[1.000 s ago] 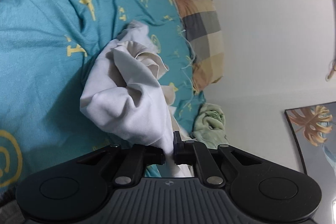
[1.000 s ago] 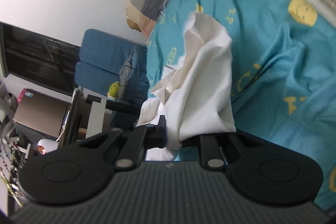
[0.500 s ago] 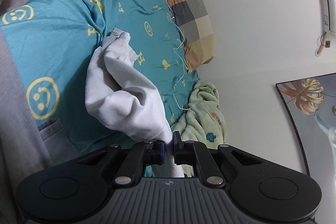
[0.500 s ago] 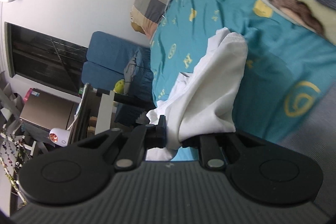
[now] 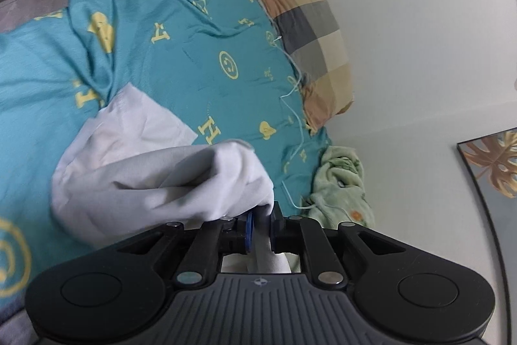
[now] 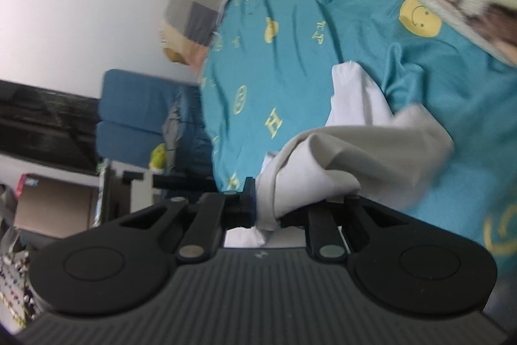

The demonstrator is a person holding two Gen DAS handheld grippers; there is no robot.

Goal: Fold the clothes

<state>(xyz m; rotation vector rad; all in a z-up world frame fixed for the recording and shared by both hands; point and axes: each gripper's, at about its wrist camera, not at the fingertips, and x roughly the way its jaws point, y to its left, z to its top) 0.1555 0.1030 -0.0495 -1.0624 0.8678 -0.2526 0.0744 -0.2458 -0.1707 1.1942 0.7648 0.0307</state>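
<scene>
over the last second the white garment [image 5: 152,183] has come down from hanging bunched between the two tongs to lying partly spread on the teal bedsheet [image 5: 194,60], which suggests it is being laid flat for folding. the left tongs [image 5: 260,230] and right tongs [image 6: 266,209] are each nearly closed, pinching an edge of the cloth. no container is in view.

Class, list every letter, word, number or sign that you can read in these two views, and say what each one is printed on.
"H": yellow letter printed on the teal bedsheet, near the white garment; also in the right wrist view.
Smiley faces and other yellow marks on the sheet: signs, not words; the rest is too distorted to read.
Left gripper and right gripper: small emblems, no readable text.
</scene>
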